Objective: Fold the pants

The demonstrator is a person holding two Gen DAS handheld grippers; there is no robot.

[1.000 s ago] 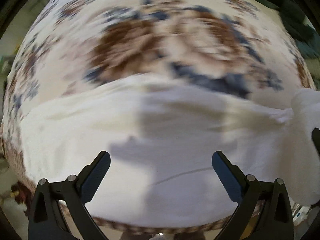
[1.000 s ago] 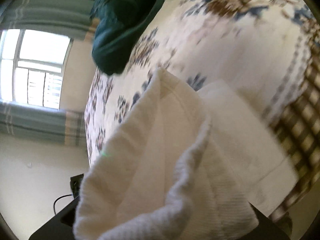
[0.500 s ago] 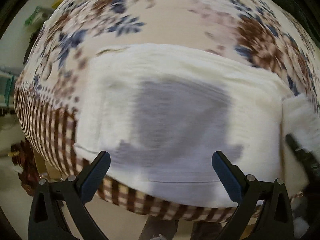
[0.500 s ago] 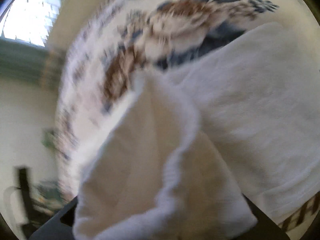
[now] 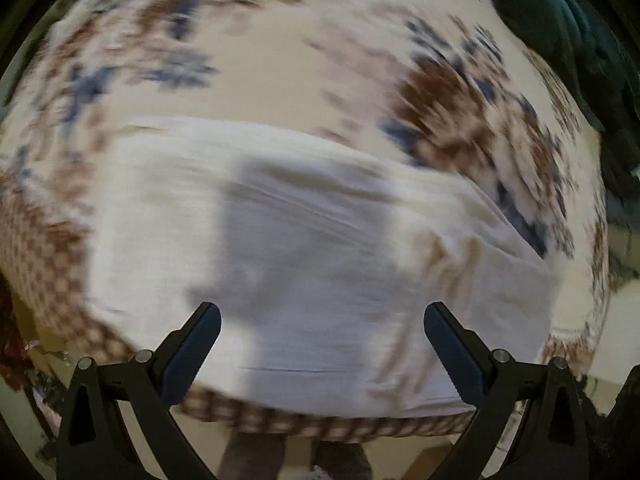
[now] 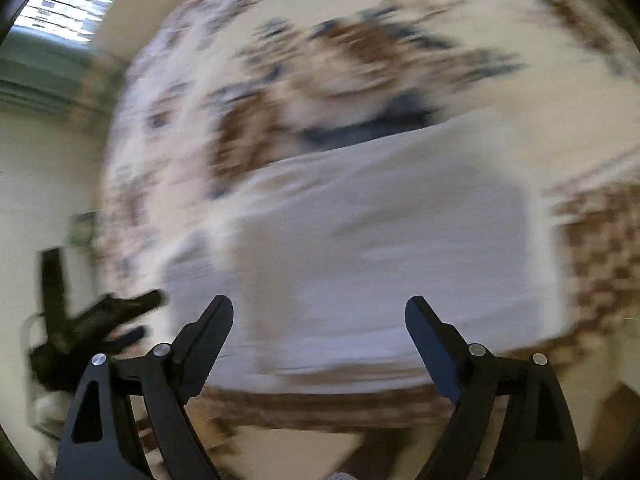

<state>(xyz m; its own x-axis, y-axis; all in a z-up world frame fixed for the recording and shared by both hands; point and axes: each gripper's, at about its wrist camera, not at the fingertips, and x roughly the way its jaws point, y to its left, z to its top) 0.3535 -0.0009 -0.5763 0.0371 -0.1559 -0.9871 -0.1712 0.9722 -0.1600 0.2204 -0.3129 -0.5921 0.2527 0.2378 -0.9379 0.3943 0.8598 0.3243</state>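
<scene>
Lying folded, one white pants (image 5: 312, 248), two empty grippers: left (image 5: 322, 334), right (image 6: 319, 326)

Bare floral bedspread (image 5: 280, 60) lies open across the upper half of the left wrist frame, above the white pants (image 5: 304, 248). A dark green garment (image 5: 560, 32) crowds the upper right corner, blocking passage there.
</scene>
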